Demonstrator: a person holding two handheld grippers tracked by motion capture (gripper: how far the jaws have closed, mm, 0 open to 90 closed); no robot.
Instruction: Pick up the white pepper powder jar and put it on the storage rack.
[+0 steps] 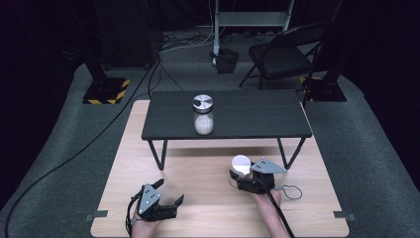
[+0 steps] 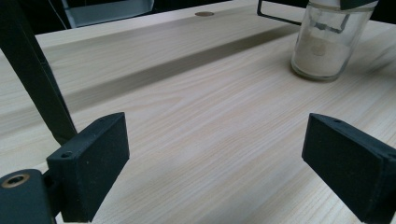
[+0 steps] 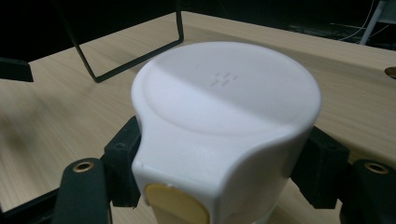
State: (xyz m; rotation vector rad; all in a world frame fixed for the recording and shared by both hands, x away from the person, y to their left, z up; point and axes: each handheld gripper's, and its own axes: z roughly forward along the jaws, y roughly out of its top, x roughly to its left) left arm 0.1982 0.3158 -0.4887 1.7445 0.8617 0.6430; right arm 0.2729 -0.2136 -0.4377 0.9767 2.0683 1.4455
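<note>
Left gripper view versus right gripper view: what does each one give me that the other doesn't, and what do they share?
Left gripper view: the left tool open over bare wood, and the glass jar of pale powder standing on the wooden table. Right gripper view: the jar's white cap from close above, clamped between the right tool's jaws, with a yellowish tab on its side. Both: the light wooden table and black metal legs of the dark shelf.

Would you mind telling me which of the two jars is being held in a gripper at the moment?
The white-capped jar, low over the wooden table, sits clamped in the right gripper. The silver-lidded jar stands free on the black shelf.
</note>
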